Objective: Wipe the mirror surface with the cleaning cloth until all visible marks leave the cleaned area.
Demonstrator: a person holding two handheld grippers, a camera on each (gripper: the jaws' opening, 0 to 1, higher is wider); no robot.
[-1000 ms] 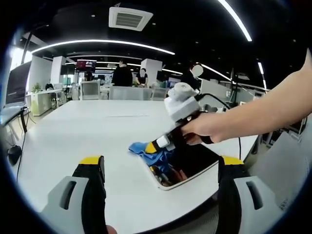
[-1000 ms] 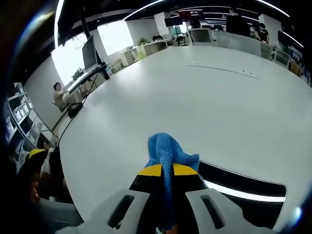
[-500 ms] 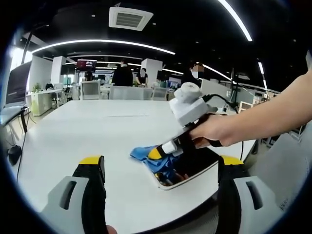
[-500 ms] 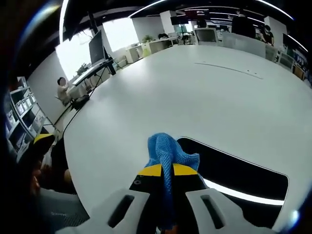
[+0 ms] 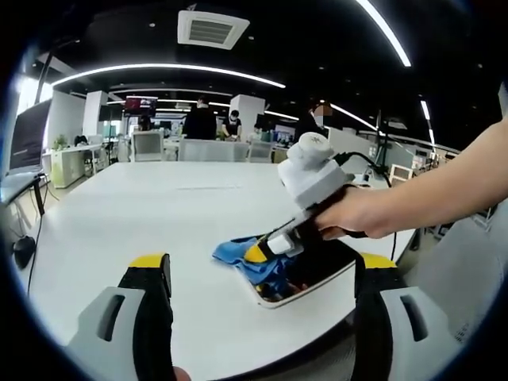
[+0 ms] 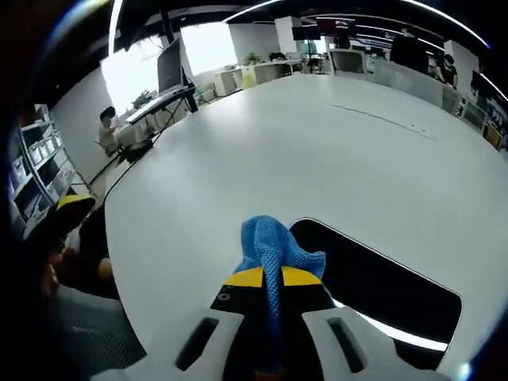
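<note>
Two views to go through, and I start with the left gripper view. My left gripper (image 5: 262,305) sits idle at the bottom of the frame, jaws spread wide with nothing between them. Right of centre, the hand (image 5: 357,216) carries my right gripper (image 5: 262,250) with the blue cleaning cloth (image 5: 238,254) pinched at its yellow tips. The cloth rests on the near-left corner of the mirror (image 5: 313,270), which lies flat on the white table (image 5: 119,214). Compared with a second ago, the right gripper has slid a little toward the right of the frame, further onto the dark glass, and the cloth has dragged along with it. I read that as a wiping stroke under way.

In the right gripper view, my jaws are clamped tight on the cleaning cloth (image 6: 274,246), which bunches up just above the yellow tips at lower centre. The mirror (image 6: 381,286) stretches off to the lower right as a dark panel with a pale edge. A second ago only a thin sliver of it showed; now its rounded corner sits right beside the cloth, so the camera has travelled along the glass. I cannot make out any marks on the surface from here, so I judge the wipe unfinished and expect more passes will be needed.
</note>
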